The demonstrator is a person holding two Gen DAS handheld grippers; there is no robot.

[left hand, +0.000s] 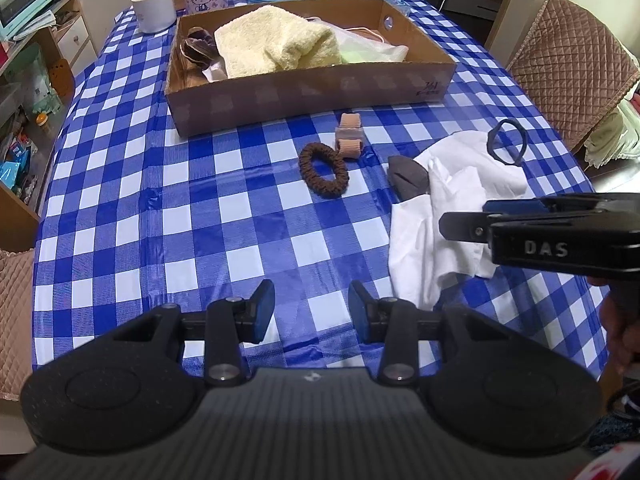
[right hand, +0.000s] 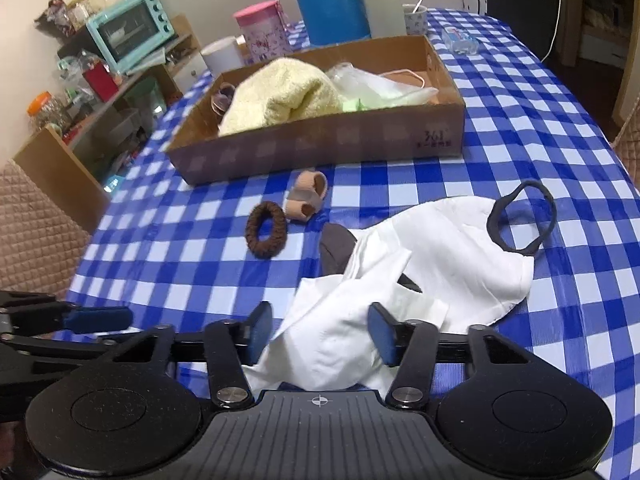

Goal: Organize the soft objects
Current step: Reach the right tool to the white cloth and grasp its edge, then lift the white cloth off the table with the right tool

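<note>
So my right gripper (right hand: 318,330) is sitting over the near end of the white cloth (right hand: 440,256), jaws apart with a bunched fold of the fabric between the pads. I don't see the pads actually pressing it. My left gripper (left hand: 311,312) hangs over bare checked tablecloth (left hand: 160,208) with its jaws apart and nothing in them; it's at about 9 o'clock from the right one.

On the cloth at about 1 o'clock there's a thin dark hair band (right hand: 524,216) lying partly on the fabric. A dark grey piece of cloth (right hand: 334,250) pokes out from under the white cloth at 11 o'clock. Further out at 11 o'clock sit a brown scrunchie (right hand: 266,236) and, just beside it, a beige elastic thing (right hand: 306,198).

The cardboard box (right hand: 320,144) is at 12 o'clock, holding a yellow towel (right hand: 280,96), a clear plastic bag (right hand: 376,84) and another brown scrunchie (left hand: 198,46) in its left corner.
</note>
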